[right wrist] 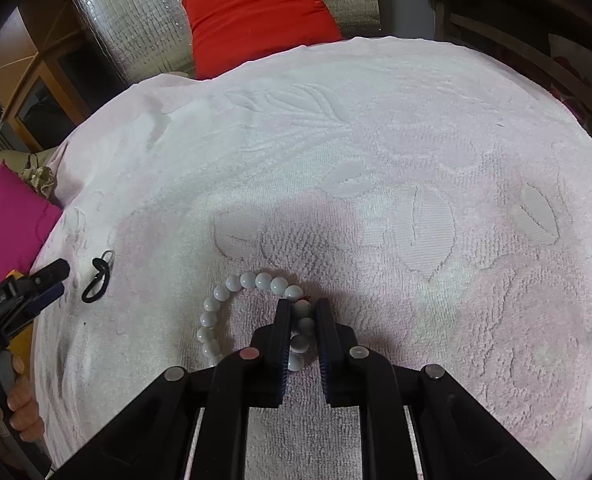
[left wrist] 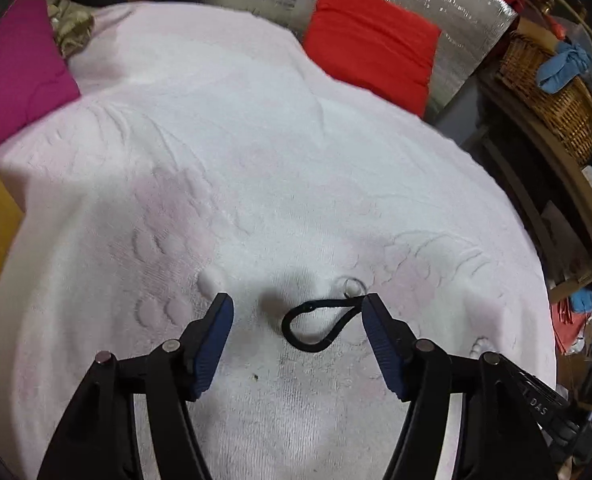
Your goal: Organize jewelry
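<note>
A pale pink towel [right wrist: 416, 160] with an embossed leaf pattern covers the whole work surface, probably laid there so that small pieces show up well and do not roll away. Red cushion [right wrist: 256, 12] and magenta cushion [left wrist: 16, 72] sit at its far and left edges, clear of the working area.

On the towel, the white bead bracelet [right wrist: 232, 292] lies in a curve in front of the right gripper [right wrist: 302, 320]. That gripper's fingers are closed in on the right-hand run of beads, pinching them from both sides while the rest of the loop rests on the cloth; gripping across the strand rather than a single bead likely gives a surer hold.

Well to the left lies the smaller black cord loop [left wrist: 316, 324] with its small metal ring [left wrist: 352, 286]. The left gripper [left wrist: 298, 308] hovers low over it, fingers spread wide and holding nothing, the right fingertip just at the cord, seemingly lined up to straddle it.
</note>
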The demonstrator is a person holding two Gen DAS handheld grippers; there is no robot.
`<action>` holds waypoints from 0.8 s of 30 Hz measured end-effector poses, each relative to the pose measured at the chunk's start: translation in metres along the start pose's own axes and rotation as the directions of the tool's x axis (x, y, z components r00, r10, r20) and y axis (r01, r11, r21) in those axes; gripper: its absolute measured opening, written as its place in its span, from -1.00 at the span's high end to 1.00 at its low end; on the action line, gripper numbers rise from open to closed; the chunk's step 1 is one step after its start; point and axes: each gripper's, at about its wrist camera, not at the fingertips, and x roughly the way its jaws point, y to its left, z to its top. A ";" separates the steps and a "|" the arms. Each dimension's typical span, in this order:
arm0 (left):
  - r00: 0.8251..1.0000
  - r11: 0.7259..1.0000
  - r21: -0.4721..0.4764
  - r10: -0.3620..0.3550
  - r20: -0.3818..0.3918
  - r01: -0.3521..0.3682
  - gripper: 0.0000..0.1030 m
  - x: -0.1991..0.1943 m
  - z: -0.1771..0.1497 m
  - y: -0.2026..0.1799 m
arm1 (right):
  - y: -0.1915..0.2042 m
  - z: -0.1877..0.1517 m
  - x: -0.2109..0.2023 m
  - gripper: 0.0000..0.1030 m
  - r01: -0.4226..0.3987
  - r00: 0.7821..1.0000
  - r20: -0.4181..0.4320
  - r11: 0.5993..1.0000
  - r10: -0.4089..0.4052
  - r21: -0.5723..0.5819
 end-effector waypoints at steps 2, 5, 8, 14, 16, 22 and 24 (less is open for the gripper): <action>1.000 1.000 0.007 -0.008 -0.018 0.009 -0.31 0.011 0.000 -0.003 | 0.001 0.000 0.000 0.70 0.000 1.000 0.003 1.000 0.000 0.001; 0.999 0.998 0.054 -0.011 -0.036 0.012 -0.30 0.018 -0.005 -0.014 | 0.002 -0.001 -0.001 0.70 0.000 1.000 0.011 1.000 0.000 -0.012; 0.998 0.989 0.149 -0.007 -0.058 0.015 0.30 0.023 -0.013 -0.034 | 0.004 -0.002 -0.002 0.72 0.003 1.000 0.021 1.000 -0.002 -0.031; 0.998 0.969 0.244 -0.021 -0.059 0.035 0.84 0.011 -0.024 -0.052 | 0.001 -0.001 -0.007 0.78 -0.019 0.999 0.036 1.000 0.019 -0.023; 0.998 0.961 0.276 -0.021 -0.051 0.035 0.84 0.000 -0.031 -0.054 | 0.000 -0.001 -0.010 0.78 -0.024 0.999 0.039 1.000 0.025 -0.016; 0.996 0.950 0.302 -0.056 -0.076 0.077 0.84 -0.027 -0.052 -0.052 | 0.000 -0.006 -0.027 0.78 -0.056 0.997 0.062 0.998 0.055 0.004; 0.998 0.943 0.330 -0.028 -0.047 0.042 0.84 -0.036 -0.057 -0.052 | -0.003 -0.009 -0.032 0.78 -0.075 0.995 0.063 0.997 0.074 0.022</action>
